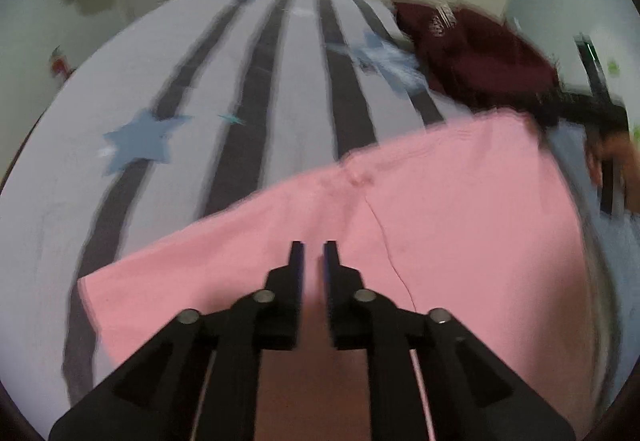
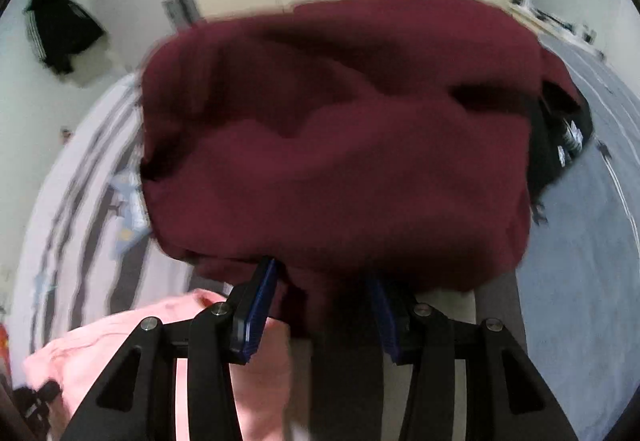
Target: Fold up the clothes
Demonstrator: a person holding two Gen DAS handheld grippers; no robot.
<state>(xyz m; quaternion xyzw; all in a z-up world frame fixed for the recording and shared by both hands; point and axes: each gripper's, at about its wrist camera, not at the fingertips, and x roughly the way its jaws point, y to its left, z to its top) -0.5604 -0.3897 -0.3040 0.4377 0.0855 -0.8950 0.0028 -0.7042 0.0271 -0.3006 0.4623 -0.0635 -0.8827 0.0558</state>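
While pink garment point(image 1: 440, 221) lies flat, L gripper point(image 1: 314, 253) jaws apart; R gripper point(image 2: 324, 281) unclear.

Matt pink cloth garment point(image 1: 420, 225), smooth with a loose thread across it, lies on a striped bedsheet point(image 1: 192, 89) of flat woven fabric printed with stars. A maroon garment point(image 2: 336, 145), soft and fleecy-looking though blurred, sits beside black cloth point(image 2: 560, 145). The left gripper point(image 1: 313, 253) and right gripper point(image 2: 326, 297) are matt black plastic, with metal pivot pins and ribbed blue pads.
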